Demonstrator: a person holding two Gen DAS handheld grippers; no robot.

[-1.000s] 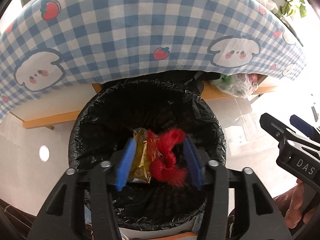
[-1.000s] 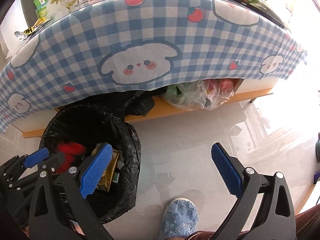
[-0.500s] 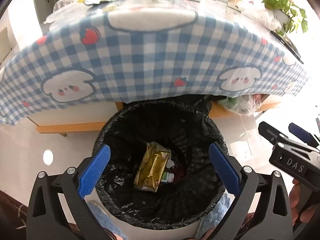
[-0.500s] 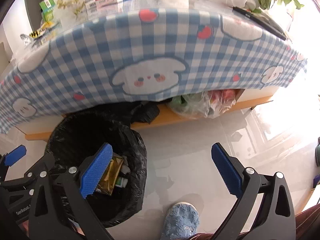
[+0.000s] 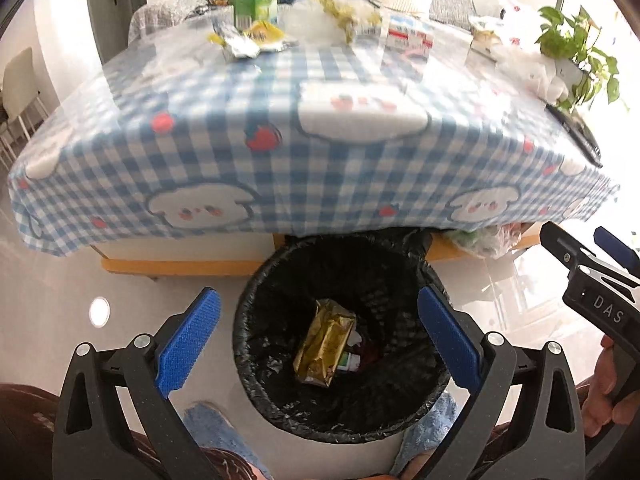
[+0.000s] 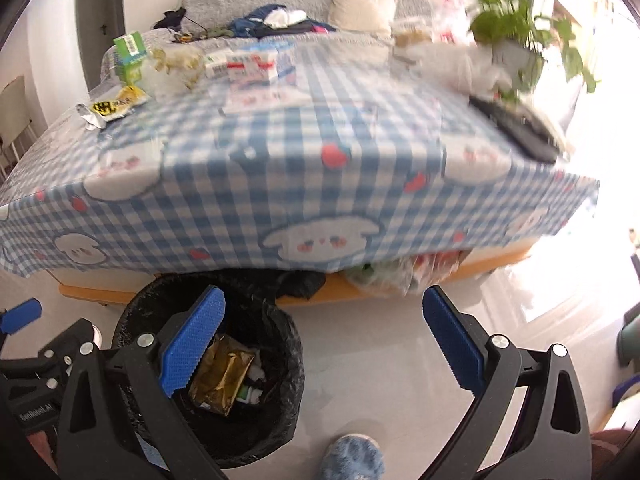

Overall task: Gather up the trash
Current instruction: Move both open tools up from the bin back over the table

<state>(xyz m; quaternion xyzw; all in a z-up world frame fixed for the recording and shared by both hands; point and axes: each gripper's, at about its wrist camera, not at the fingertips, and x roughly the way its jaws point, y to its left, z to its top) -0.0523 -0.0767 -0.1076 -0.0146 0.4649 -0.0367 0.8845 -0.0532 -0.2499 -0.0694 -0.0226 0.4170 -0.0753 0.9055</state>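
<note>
A trash bin with a black liner (image 5: 256, 312) stands on the floor at the table's front edge; it also shows in the right wrist view (image 6: 288, 344). A gold wrapper (image 5: 326, 344) lies inside it, with small trash beside it. My left gripper (image 5: 318, 342) is open and empty, above the bin. My right gripper (image 6: 324, 344) is open and empty, to the right of the bin. Trash lies at the table's far side: a yellow wrapper (image 5: 262, 34), a green carton (image 5: 256, 6), crumpled plastic (image 5: 332, 12) and red-and-white boxes (image 5: 408, 34).
The table wears a blue checked cloth (image 5: 280, 132). A potted plant (image 5: 576, 44) and a dark flat device (image 6: 516, 128) sit at its right side. A plastic bag (image 6: 396, 272) lies under the table. A blue slipper (image 6: 352, 460) is on the floor.
My left gripper opened and let go of the red fuzzy trash and the gold wrapper into the bin. Both grippers have lifted, so the tabletop has come into view.
</note>
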